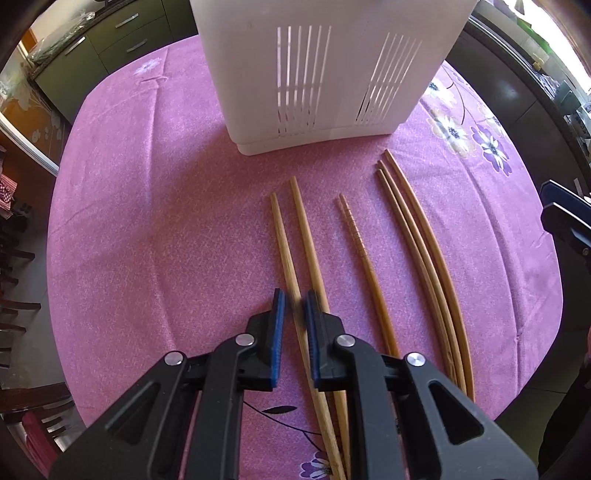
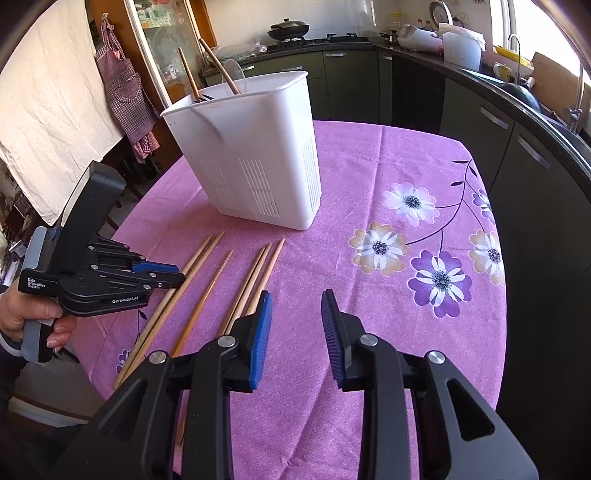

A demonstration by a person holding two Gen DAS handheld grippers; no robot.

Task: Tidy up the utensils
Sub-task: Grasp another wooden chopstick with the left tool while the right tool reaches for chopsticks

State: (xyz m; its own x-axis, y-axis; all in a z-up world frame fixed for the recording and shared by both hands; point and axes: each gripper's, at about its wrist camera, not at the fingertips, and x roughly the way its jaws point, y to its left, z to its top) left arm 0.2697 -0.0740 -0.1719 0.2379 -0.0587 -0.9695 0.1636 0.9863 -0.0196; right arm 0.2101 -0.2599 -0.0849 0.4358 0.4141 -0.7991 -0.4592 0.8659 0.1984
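chopsticks (image 1: 284, 243) on pink flowered tablecloth (image 2: 369, 177), dark kitchen cabinets (image 2: 354, 77) behind

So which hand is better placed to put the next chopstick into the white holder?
Left. The left gripper is down over the leftmost chopstick with its jaws nearly shut around it. The right gripper is open with only tablecloth between its pads, beside the three-chopstick bundle.

A home kitchen: dark cabinets (image 2: 491, 122) run under a counter carrying a wok (image 2: 289, 28) on a hob and a rice cooker (image 2: 419, 37), a checked apron (image 2: 125, 96) hangs nearby, and a floral purple tablecloth (image 2: 388, 177) covers the surface.
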